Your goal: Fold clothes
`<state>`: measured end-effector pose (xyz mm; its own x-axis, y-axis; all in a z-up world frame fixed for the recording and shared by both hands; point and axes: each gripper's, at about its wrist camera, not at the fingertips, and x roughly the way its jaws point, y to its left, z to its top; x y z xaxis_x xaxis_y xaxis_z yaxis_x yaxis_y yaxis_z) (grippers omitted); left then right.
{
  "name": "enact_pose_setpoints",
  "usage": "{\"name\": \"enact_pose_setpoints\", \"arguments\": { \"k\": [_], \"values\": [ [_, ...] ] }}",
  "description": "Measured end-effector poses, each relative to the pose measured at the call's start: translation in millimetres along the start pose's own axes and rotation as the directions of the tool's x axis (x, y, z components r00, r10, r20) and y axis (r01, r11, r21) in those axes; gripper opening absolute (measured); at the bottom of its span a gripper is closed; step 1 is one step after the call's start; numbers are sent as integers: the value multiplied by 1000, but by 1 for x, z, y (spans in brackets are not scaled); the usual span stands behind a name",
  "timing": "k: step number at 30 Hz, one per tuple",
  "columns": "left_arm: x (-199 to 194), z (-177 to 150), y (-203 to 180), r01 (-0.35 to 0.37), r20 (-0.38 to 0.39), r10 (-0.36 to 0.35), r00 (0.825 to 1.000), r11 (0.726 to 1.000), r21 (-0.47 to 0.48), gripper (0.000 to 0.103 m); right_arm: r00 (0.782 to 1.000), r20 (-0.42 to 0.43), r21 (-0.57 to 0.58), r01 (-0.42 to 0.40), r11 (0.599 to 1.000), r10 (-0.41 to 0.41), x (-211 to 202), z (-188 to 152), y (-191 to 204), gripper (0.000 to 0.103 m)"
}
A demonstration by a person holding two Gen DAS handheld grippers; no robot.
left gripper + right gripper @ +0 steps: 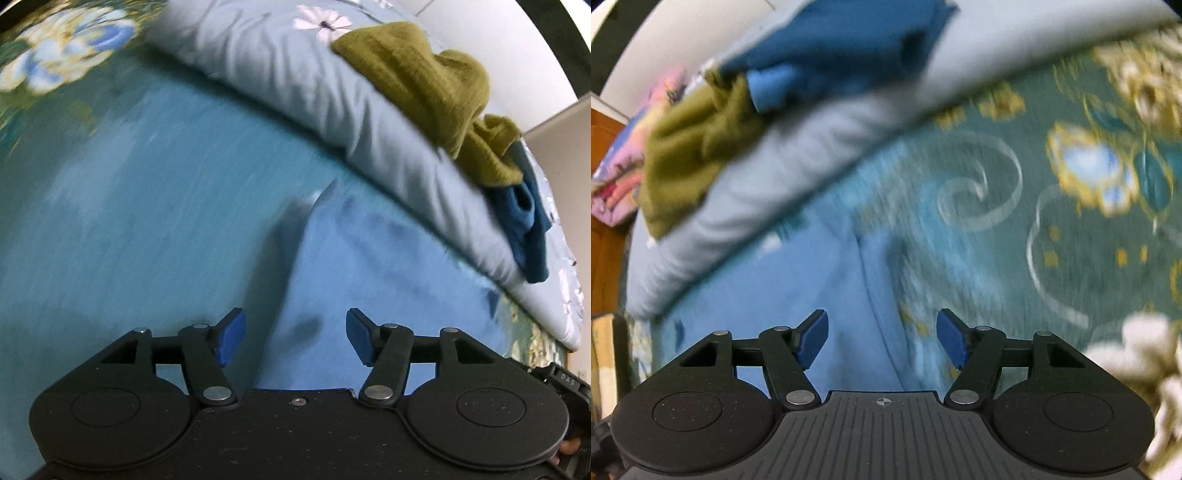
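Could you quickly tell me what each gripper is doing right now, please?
Left gripper: jaws open, holding nothing, above the blue cloth.
Right gripper: jaws open, holding nothing, above the same cloth.

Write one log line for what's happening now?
left gripper: open, empty | right gripper: open, empty | blue garment: flat on bed | olive garment: unfolded

**Where there's room around the folded duvet**

The pale grey-blue duvet (332, 103) is the big wall here, bulging up along the far side. On top of it sit an olive sweater (424, 81) and a dark teal garment (528, 229), so that ridge is crowded. On the near side of the duvet, the light blue cloth (369, 266) lies flat on the floral bedspread (1089, 206), low and open, nothing sticking up.
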<state>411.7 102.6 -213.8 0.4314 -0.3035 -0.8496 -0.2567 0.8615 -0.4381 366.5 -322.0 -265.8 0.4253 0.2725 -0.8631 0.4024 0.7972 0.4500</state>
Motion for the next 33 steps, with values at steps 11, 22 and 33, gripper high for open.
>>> {"name": "enact_pose_setpoints", "arguments": {
  "k": [11, 22, 33],
  "values": [
    [-24, -14, -24, 20, 68, -26, 997, 996, 89, 57, 999, -23, 36, -35, 999, 36, 21, -5, 4, 37],
    [43, -30, -104, 159, -57, -149, 987, 956, 248, 17, 999, -44, -29, 0, 1000, -1, 24, -4, 14, 27],
    [96, 13, -117, 99, -32, -94, 995, 952, 291, 9, 999, -48, -41, -18, 999, 16, 25, -4, 11, 27]
  ]
}}
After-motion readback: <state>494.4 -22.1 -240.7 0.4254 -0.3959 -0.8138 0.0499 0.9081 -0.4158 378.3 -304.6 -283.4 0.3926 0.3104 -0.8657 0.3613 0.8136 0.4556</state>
